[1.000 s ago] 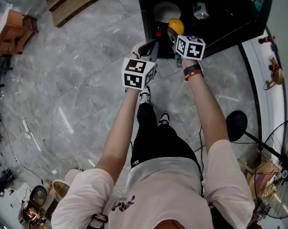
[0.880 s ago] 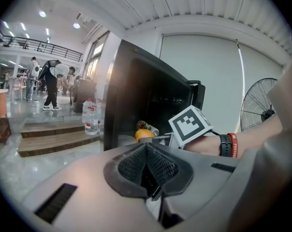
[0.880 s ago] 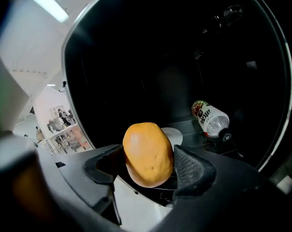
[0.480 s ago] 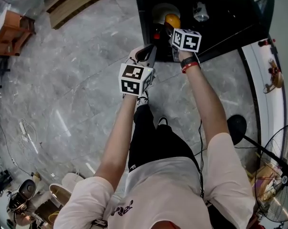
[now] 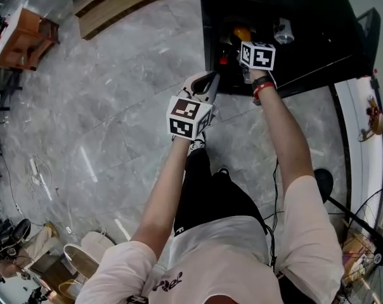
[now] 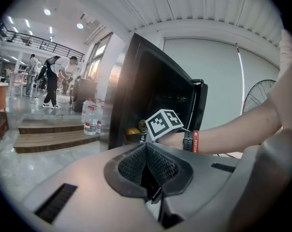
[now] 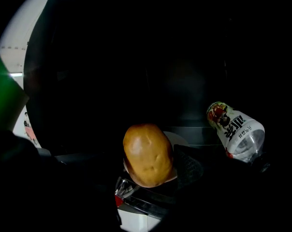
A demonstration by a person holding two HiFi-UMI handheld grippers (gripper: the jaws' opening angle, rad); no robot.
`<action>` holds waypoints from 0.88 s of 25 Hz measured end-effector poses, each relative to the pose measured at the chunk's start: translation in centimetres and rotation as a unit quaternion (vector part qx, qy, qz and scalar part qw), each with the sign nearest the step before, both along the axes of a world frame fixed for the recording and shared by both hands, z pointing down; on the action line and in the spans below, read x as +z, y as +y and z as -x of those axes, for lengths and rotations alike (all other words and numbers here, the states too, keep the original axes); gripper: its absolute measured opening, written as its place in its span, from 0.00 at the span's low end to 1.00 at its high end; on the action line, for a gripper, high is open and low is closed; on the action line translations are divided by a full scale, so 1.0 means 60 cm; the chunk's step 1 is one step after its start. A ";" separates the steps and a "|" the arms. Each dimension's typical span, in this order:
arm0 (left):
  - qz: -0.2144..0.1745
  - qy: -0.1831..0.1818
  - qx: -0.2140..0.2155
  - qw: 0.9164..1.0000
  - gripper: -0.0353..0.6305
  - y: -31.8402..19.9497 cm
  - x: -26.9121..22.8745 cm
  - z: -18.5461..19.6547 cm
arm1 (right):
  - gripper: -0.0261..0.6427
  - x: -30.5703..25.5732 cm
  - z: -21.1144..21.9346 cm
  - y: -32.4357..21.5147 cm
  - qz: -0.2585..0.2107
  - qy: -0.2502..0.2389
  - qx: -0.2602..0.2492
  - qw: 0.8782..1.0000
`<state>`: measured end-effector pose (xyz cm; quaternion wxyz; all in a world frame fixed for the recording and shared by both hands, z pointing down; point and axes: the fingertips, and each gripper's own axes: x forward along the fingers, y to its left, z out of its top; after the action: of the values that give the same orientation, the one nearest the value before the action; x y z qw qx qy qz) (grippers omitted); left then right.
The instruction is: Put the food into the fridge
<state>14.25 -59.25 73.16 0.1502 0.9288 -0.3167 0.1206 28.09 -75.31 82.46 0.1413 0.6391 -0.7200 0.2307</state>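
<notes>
- Potato is pinched in the right gripper, jaws spread just enough to hug it. It's inside the dark fridge, with a white dish right behind it
- left gripper sits outside by the door, jaws pressed together, nothing in them
- bottle lies off to the right, apart from the potato
- looks like the placing step to me — next move probably wants a slow lower, then a gentle release so it doesn't roll

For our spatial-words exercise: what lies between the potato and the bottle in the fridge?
In the right gripper view: one of the fingers of the right gripper against the potato, a sliver of white plate, then dark fridge shelf to the bottle.
</notes>
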 end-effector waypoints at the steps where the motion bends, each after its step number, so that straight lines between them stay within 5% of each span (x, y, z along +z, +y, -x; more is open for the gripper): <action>1: -0.001 0.000 -0.001 1.000 0.08 -0.002 0.001 0.001 | 0.54 0.004 -0.001 -0.005 0.001 0.002 -0.001 1.000; 22: 0.000 0.013 -0.006 1.000 0.08 -0.012 0.007 0.008 | 0.55 0.024 -0.002 -0.055 0.011 0.040 -0.026 0.999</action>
<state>13.76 -59.99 73.57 0.1546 0.9283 -0.3204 0.1080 28.18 -78.63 83.91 0.1832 0.6276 -0.7273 0.2089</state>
